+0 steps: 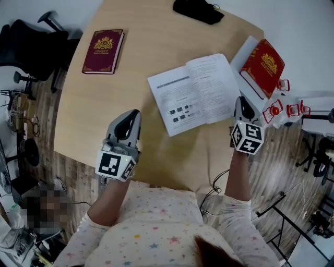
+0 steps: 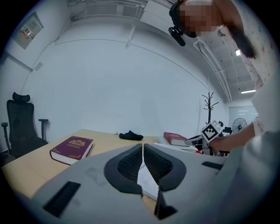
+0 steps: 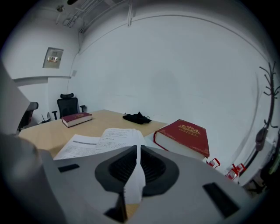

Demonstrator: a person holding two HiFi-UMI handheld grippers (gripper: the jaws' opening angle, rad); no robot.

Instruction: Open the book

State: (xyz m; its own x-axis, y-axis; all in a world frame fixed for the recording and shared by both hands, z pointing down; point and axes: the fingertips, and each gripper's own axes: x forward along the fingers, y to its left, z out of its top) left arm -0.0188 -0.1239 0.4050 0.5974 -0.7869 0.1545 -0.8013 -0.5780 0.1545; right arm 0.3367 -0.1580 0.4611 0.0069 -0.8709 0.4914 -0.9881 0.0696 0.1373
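Book (image 1: 195, 91) is lying spread open near the middle of the bench (image 1: 135, 68), white printed pages facing up, so the opening itself is looking largely done. The right claw (image 1: 241, 101) is sitting at the book's near right edge with its jaws closed down narrow on a page edge (image 3: 134, 183) — a strip of white paper is showing between the pads in the right gripper view. Pinching that thin edge is probably what is giving the person control of a single leaf rather than the whole block. The left claw (image 1: 134, 116) is hovering just off the book's near left corner, apart from it, jaws pressed together on nothing — seemingly waiting, perhaps to steady the left page. A red book (image 1: 263, 68) is resting closed beyond the right claw, a maroon book (image 1: 103, 50) is lying closed at the far left, and a black bundle (image 1: 198, 10) is sitting at the far edge, all well clear.
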